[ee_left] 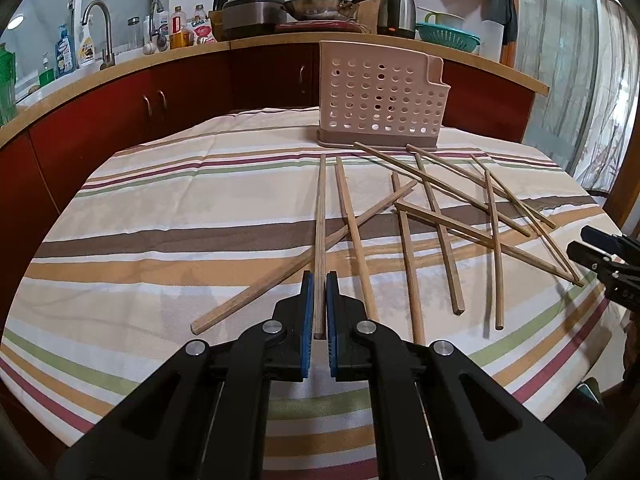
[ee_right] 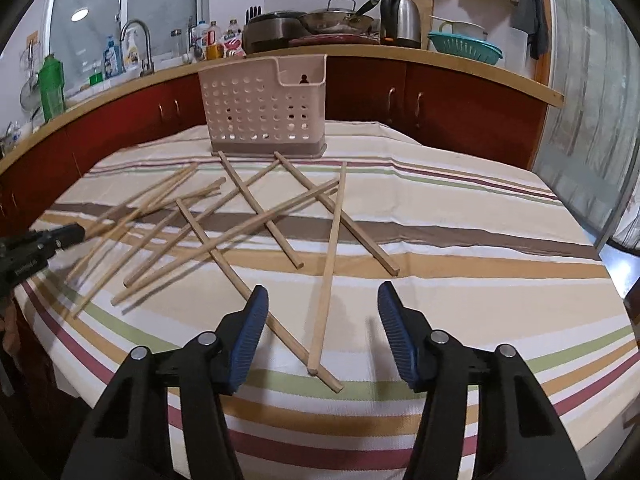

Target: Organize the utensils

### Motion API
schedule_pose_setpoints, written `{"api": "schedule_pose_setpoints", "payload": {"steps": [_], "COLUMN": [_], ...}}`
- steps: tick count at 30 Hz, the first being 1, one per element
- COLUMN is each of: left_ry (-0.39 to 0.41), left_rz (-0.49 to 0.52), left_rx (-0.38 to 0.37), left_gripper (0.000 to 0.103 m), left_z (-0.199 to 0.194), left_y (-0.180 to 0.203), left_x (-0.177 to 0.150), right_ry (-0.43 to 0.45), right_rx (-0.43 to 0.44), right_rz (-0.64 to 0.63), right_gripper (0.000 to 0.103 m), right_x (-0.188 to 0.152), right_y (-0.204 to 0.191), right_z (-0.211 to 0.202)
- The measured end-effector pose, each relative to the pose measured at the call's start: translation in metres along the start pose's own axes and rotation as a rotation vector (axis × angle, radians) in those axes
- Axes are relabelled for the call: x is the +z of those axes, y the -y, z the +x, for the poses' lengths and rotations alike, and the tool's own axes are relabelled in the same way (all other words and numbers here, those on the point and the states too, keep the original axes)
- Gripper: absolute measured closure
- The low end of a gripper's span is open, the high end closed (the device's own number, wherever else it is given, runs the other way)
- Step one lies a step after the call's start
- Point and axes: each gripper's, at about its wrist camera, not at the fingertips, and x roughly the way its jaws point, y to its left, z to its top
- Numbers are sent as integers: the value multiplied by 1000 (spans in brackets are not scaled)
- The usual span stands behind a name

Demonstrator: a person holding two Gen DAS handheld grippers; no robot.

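Several wooden chopsticks (ee_left: 440, 216) lie scattered and crossed on the striped tablecloth (ee_left: 160, 208). A pink perforated utensil holder (ee_left: 380, 96) stands upright at the far side of the table; it also shows in the right wrist view (ee_right: 264, 108). My left gripper (ee_left: 319, 280) is shut on one chopstick (ee_left: 320, 220) that points toward the holder. My right gripper (ee_right: 320, 300) is open and empty, low over the table, with a chopstick (ee_right: 330, 264) lying between its fingers. The right gripper shows at the right edge of the left wrist view (ee_left: 588, 248), and the left gripper at the left edge of the right wrist view (ee_right: 76, 234).
A kitchen counter (ee_left: 360, 40) with red cabinets curves behind the table, carrying a kettle (ee_left: 396, 12), a wok (ee_left: 320, 6), bottles, a faucet (ee_left: 100, 28) and a teal colander (ee_left: 448, 36). The table edge drops off close below both grippers.
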Motion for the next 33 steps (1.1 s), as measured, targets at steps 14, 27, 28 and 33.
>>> {"api": "schedule_pose_setpoints", "payload": {"steps": [14, 27, 28, 33], "left_ry": [0, 24, 30, 54], "left_rz": [-1, 5, 5, 2], "left_rx": [-1, 6, 6, 4], "left_gripper": [96, 96, 96, 96], "left_z": [0, -4, -5, -12], "left_y": [1, 2, 3, 4], "left_x": [2, 4, 5, 9], "right_ry": [-66, -5, 5, 74], "right_rx": [44, 34, 30, 14], "right_rz": [55, 60, 59, 68], "right_gripper": [85, 96, 97, 97], "right_x": [-14, -12, -10, -2], "right_y": [14, 22, 23, 28], "right_z": [15, -2, -4, -21]}}
